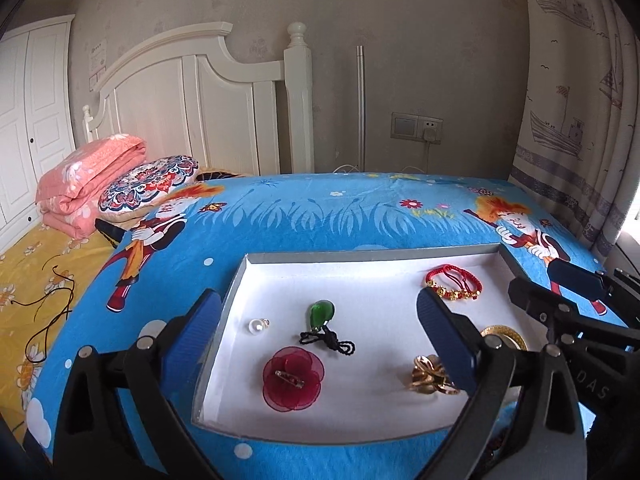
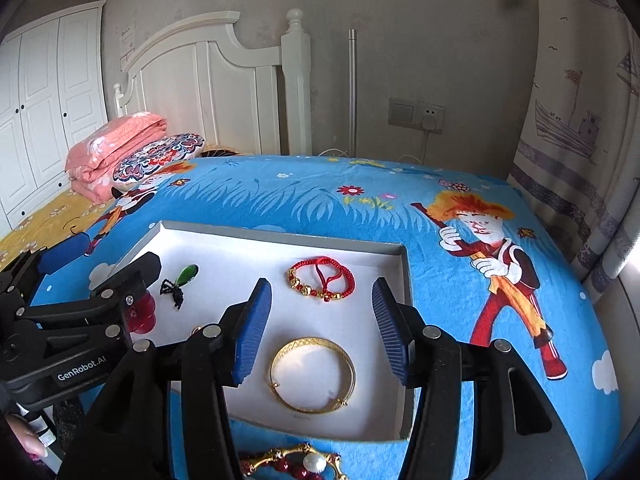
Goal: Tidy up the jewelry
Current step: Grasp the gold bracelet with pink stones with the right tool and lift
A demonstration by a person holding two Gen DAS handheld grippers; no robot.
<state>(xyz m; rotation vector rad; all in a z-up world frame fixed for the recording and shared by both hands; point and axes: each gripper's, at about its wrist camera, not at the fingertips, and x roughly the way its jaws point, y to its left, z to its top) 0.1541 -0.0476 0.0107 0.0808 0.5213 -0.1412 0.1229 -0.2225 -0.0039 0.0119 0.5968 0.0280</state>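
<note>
A white shallow box [image 1: 248, 276] [image 2: 404, 264] lies on the blue cartoon cloth. In it are a pearl [image 1: 256, 325], a green pendant on a black cord [image 1: 321, 314] [image 2: 187, 274], a red fabric flower brooch [image 1: 293, 378], a gold flower ring [image 1: 431, 374], a red-and-gold bead bracelet [image 1: 454, 283] [image 2: 322, 278] and a gold bangle [image 2: 313, 376]. My left gripper [image 1: 320, 332] is open and empty over the box's left half. My right gripper [image 2: 322, 328] is open and empty above the bangle. A gold, red-bead and pearl piece [image 2: 296, 462] lies on the cloth in front of the box.
The table's blue cloth [image 1: 304, 216] spreads around the box. A bed with a yellow sheet [image 1: 36, 264], a folded pink quilt [image 1: 88, 184] and a patterned cushion [image 1: 148, 182] stands at the left. A curtain [image 1: 580, 100] hangs at the right.
</note>
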